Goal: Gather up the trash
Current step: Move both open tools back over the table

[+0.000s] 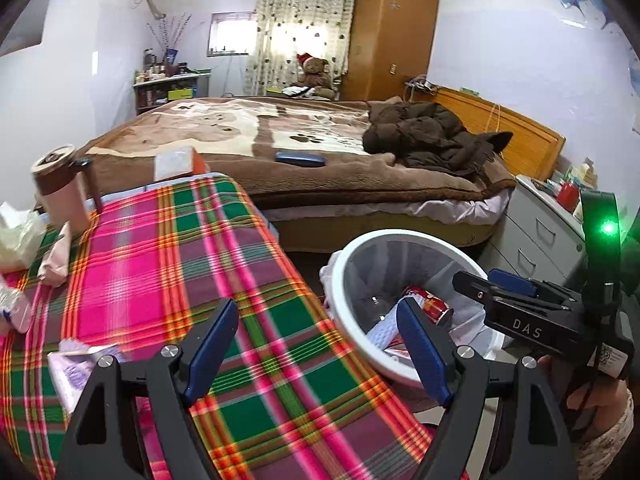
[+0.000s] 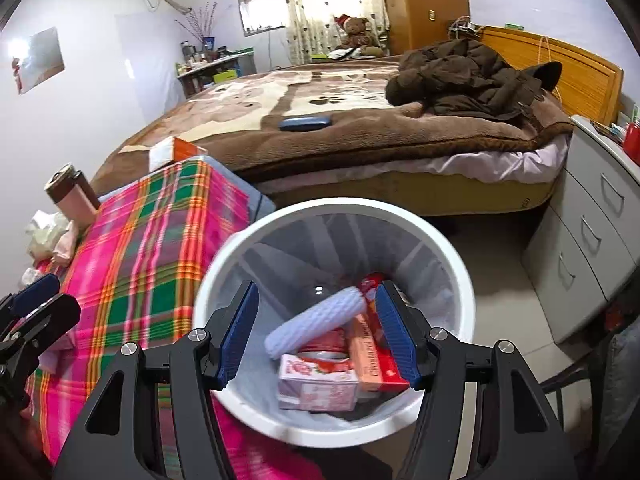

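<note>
A white trash bin (image 2: 448, 248) with a clear liner stands on the floor beside the plaid-covered table (image 2: 152, 248). Inside lie a white foam sleeve (image 2: 316, 322), a red box (image 2: 374, 356), a pink carton (image 2: 316, 386) and a red can (image 1: 430, 302). My right gripper (image 2: 316, 334) is open and empty, right above the bin mouth. My left gripper (image 1: 320, 344) is open and empty over the table's right edge (image 1: 280, 360), beside the bin (image 1: 352, 340). The right gripper (image 1: 516, 304) shows in the left wrist view. Crumpled wrappers (image 1: 54, 258) and a purple packet (image 1: 74, 372) lie on the table's left side.
A pink tumbler (image 1: 60, 188) and a tissue bag (image 1: 16, 236) stand at the table's far left. A bed (image 1: 280, 148) with a brown jacket (image 1: 432, 136) lies behind. A grey drawer unit (image 2: 592, 232) stands right of the bin.
</note>
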Motion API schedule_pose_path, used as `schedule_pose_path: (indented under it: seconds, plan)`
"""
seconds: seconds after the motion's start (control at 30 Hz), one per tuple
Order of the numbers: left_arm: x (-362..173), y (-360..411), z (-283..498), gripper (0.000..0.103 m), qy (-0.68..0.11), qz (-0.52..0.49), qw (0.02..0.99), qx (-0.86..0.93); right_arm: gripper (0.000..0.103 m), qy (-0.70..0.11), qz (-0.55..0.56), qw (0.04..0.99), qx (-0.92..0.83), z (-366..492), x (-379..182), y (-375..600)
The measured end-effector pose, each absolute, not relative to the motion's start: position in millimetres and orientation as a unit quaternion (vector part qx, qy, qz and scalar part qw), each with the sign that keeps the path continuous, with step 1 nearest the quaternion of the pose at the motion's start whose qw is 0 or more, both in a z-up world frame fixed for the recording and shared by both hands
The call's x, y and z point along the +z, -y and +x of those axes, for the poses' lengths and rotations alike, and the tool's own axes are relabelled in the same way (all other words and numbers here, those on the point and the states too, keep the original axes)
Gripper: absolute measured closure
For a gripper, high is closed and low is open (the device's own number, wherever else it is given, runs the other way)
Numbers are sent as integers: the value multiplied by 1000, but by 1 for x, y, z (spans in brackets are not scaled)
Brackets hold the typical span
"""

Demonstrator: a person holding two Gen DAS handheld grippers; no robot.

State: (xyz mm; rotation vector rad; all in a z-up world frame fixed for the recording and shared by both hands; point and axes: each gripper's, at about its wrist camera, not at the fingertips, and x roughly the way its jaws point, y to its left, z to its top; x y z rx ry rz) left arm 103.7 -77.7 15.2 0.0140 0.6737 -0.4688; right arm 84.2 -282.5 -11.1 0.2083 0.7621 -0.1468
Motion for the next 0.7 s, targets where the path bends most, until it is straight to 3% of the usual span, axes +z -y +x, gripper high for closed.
schedule_pose_path:
  seconds: [0.7]
  plan:
    - [7,-37,70,20,-313,-27,942,-117,40,-356,80,931,26,86,-9,201]
